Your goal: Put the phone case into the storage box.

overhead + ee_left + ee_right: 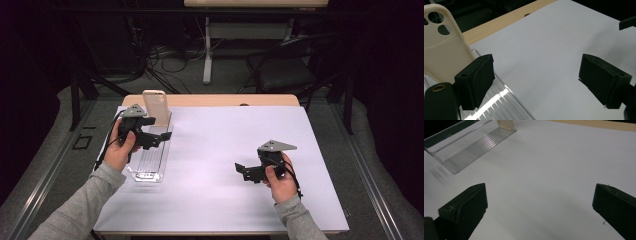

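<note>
Two hand-held grippers (156, 136) (241, 170) w/ jaws apart.

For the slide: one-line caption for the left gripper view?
Left gripper, jaws open, beside a cream phone case standing in a clear ribbed rack on a white sheet.

High view overhead, facing forward and down; gripper views close, low; all share clear rack (150, 152), white mat (225, 165)

One cream phone case (154, 102) at ten o'clock, standing in one clear ribbed rack (150, 159) — two grippers, left (159, 138) and right (241, 170), one per hand — all on one white table (225, 150).
</note>
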Demonstrator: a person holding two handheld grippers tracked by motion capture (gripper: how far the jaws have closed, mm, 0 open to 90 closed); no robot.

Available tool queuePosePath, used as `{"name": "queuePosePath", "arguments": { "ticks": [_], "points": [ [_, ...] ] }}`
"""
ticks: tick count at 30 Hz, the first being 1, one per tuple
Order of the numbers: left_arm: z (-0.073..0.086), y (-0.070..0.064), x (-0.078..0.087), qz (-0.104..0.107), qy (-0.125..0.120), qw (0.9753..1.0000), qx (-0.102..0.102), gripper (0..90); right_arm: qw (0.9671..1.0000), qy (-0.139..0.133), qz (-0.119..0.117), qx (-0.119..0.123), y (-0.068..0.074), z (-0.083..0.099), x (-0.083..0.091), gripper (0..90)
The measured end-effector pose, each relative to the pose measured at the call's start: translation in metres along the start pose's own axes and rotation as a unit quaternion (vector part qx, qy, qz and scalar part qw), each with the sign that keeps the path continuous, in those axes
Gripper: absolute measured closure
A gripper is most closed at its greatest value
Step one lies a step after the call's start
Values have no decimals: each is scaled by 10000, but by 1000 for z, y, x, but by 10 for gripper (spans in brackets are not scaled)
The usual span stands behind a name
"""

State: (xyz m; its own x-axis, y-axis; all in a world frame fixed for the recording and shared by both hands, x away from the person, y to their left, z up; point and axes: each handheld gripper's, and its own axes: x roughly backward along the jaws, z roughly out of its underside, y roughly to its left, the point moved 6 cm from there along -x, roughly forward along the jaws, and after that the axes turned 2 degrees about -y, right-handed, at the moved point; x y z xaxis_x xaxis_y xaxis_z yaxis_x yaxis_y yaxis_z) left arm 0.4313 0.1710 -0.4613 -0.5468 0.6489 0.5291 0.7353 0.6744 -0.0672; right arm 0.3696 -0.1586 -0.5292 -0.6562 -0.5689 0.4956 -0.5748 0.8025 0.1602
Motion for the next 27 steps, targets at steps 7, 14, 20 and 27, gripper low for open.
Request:
{"name": "queuePosePath", "arguments": {
  "ticks": [7, 14, 20, 27],
  "points": [
    [11, -16, 4, 108, -89, 9999, 4, 134, 10000, 16, 21, 30, 0, 1, 1, 0],
    [27, -27, 3, 119, -79, 9999, -48, 134, 9999, 46, 20, 98, 3, 4, 1, 0],
    [39, -31, 2, 117, -81, 9999, -7, 134, 9999, 42, 40, 126, 5, 6, 3, 0],
    [48, -33, 2, 135, -197, 9997, 45, 134, 9998, 40, 53, 167, 7, 9, 5, 0]
  ]
}}
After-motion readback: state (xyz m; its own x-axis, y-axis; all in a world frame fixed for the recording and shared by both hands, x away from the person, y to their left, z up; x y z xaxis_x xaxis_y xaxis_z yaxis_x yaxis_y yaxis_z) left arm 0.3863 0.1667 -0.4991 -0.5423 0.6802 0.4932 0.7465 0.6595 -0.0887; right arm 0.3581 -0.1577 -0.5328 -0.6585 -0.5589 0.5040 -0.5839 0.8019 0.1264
